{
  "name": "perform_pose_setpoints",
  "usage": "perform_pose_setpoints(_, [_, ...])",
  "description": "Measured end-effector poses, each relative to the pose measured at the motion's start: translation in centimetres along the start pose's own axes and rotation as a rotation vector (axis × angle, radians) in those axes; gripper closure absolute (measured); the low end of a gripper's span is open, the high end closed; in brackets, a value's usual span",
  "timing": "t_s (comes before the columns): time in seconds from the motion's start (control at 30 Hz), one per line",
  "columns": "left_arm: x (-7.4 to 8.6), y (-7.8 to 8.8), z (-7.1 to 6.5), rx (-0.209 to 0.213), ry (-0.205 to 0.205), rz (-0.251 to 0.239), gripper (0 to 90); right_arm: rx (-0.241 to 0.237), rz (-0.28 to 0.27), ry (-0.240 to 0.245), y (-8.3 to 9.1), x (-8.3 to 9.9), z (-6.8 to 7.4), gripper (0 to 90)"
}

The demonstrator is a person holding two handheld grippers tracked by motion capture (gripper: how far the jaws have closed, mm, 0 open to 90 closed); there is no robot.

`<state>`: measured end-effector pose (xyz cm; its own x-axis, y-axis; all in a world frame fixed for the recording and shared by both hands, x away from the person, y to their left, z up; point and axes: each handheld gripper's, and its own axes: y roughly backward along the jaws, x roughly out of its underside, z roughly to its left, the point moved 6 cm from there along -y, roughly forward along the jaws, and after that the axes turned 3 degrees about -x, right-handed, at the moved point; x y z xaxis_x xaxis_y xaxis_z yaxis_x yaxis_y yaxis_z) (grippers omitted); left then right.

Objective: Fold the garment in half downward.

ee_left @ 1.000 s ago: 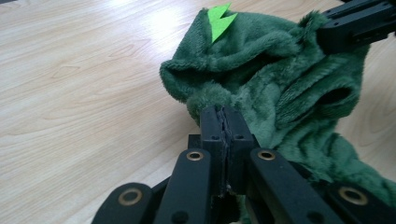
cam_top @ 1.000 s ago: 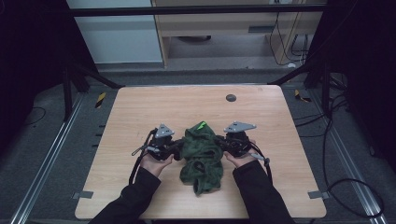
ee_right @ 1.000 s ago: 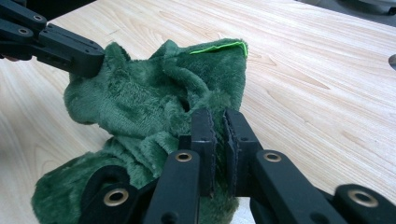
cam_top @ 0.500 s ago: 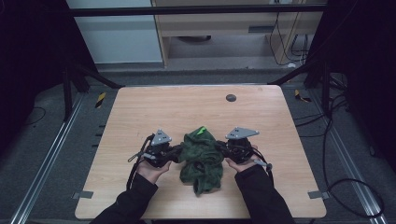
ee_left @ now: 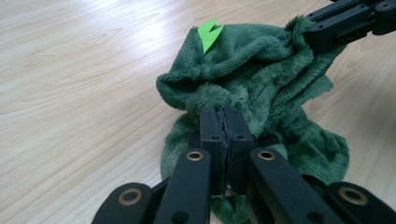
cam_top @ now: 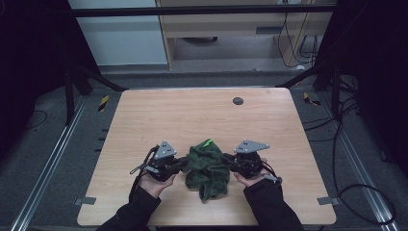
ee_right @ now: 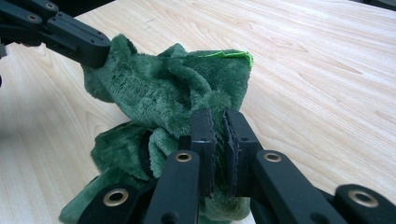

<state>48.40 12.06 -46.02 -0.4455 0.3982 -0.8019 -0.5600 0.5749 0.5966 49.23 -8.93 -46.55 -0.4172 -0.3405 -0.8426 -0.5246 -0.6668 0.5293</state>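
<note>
A dark green plush garment [cam_top: 208, 167] with a bright green tag [cam_top: 207, 143] lies bunched near the table's front edge. My left gripper [cam_top: 184, 163] is shut on its left edge, and in the left gripper view the jaws pinch the fleece [ee_left: 243, 84] at the left gripper's tips [ee_left: 226, 113]. My right gripper [cam_top: 227, 160] is shut on the right edge; in the right gripper view the plush [ee_right: 168, 88] bulges above the right gripper's tips [ee_right: 216, 116]. The other gripper [ee_right: 70, 35] holds the far side. Part of the garment hangs between both grippers, its lower end on the wood.
The wooden table [cam_top: 192, 115] carries a small dark round disc [cam_top: 237, 100] at the back right. Dark cables [cam_top: 351, 159] trail on the floor at the right, and a metal rail [cam_top: 43, 168] runs along the left side.
Both grippers have drawn back toward the table's front edge with the garment held between them, and the bundle has shifted slightly nearer the person.
</note>
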Motion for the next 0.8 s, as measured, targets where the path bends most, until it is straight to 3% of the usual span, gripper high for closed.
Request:
perform_pose_setpoints(0.5, [1.6, 0.7, -1.1, 0.029, -0.026, 0.032, 88.7, -0.029, 0.015, 0.003, 0.5, 1.5, 1.4, 83.5])
perform_pose_setpoints(0.8, [2.6, 0.6, -1.2, 0.011, -0.003, 0.071, 88.7, -0.048, 0.031, -0.012, 0.6, 2.3, 2.0, 83.5])
